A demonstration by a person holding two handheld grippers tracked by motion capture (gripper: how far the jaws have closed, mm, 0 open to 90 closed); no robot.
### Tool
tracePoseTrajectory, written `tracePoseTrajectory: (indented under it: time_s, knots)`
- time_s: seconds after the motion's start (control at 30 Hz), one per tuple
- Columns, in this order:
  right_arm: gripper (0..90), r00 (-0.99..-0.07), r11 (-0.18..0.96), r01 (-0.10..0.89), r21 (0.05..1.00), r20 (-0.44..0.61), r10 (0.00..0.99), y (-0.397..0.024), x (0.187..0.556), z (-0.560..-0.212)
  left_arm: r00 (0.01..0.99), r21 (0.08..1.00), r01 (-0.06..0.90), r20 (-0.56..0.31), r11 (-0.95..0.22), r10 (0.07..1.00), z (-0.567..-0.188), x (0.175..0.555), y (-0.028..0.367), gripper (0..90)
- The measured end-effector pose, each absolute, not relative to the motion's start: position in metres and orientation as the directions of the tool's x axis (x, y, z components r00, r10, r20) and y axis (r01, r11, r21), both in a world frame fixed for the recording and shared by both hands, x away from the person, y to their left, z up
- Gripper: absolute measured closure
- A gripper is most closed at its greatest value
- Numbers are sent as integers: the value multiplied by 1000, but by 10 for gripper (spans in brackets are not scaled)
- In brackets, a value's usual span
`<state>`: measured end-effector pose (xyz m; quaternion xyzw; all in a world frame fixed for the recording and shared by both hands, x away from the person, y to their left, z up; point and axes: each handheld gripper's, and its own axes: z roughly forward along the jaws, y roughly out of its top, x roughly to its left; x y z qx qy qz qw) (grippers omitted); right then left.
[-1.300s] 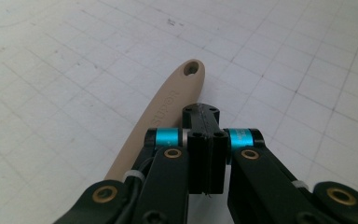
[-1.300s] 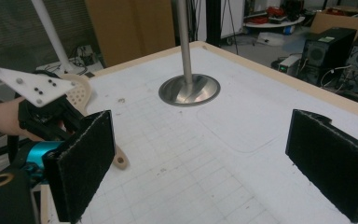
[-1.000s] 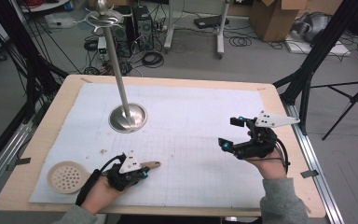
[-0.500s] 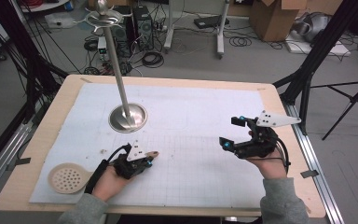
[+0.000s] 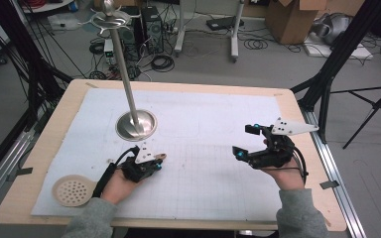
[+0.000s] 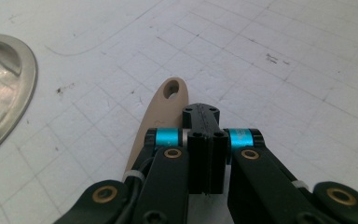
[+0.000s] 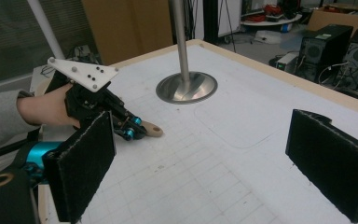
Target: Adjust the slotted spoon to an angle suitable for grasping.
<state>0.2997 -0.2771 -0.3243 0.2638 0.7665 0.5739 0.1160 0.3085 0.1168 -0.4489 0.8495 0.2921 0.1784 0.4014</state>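
Note:
A flat beige piece with a hole in its end pokes out ahead of my left gripper, low over the white mat. That gripper is shut. In the left gripper view the jaws are pressed together and the beige piece runs out from under their left side. The right gripper view has the beige piece's tip resting by the mat. My right gripper is held over the right half of the mat, open, with nothing between its pads.
A metal stand with a round base and a tall pole stands at the back left of the mat, with hooks at its top. A round beige perforated disc lies near the front left corner. The table edge is wooden.
My left gripper has moved forward and turned toward the stand's base, with the beige piece moving along at its tip. The right gripper has stayed where it was.

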Motion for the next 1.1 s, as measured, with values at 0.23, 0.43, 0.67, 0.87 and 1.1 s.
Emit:
tracePoseTrajectory:
  time_s: [0.23, 0.43, 0.67, 0.87, 1.1]
  knots:
    - [72, -840, 210, 265, 941, 118, 530, -275, 300, -324, 767, 785, 370, 44, -496, 640, -448, 313, 119, 896]
    - [72, -835, 201, 269, 942, 124, 536, -278, 300, -324, 803, 796, 358, 4, -488, 596, -432, 297, 120, 896]
    - [72, -837, 207, 265, 942, 118, 535, -277, 300, -324, 821, 801, 365, -36, -475, 570, -399, 280, 151, 895]
    - [72, -839, 224, 268, 937, 113, 532, -273, 299, -325, 803, 797, 389, -46, -463, 595, -390, 278, 191, 845]
    - [72, -840, 235, 270, 934, 110, 531, -270, 299, -325, 847, 812, 321, -15, -488, 532, -381, 275, 211, 651]
